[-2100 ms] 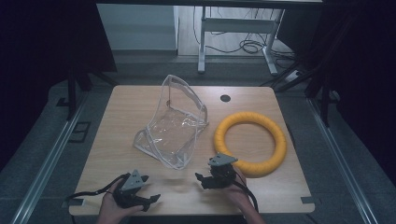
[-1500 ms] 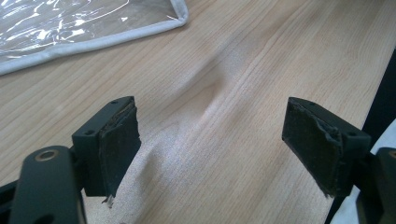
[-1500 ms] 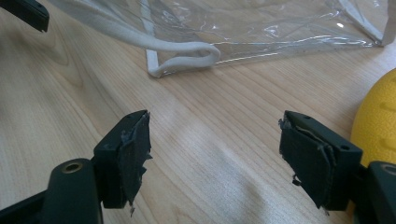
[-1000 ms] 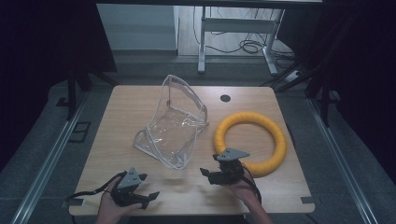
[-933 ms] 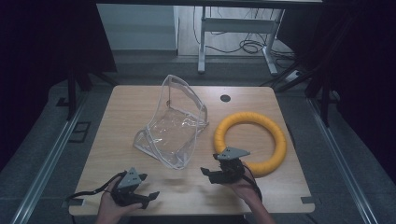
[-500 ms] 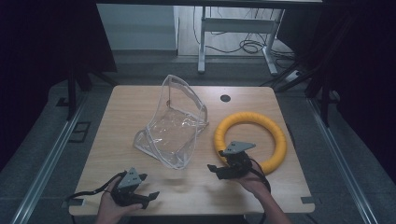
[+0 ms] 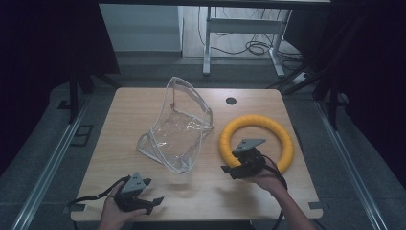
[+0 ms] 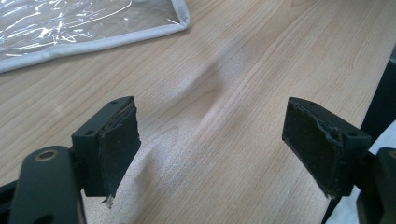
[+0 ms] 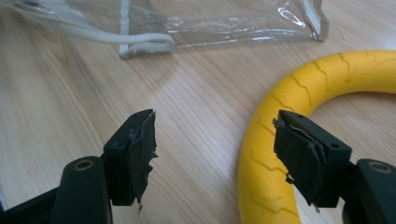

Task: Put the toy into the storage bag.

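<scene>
Right claw (image 9: 212, 158) wide apart, empty, closing beside yellow ring (image 9: 299, 98).

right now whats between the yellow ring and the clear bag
Bare tabletop: in the high view, a narrow strip of wood separates the yellow ring from the clear bag, with nothing lying on it.

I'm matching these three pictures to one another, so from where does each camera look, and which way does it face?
High view: above the person's side, looking forward and down on the table; both hands, left gripper and right gripper show.
Left gripper view: along its open jaws at bare wood and the clear bag.
Right gripper view: along open jaws at the yellow ring.
All three share the bag.
</scene>
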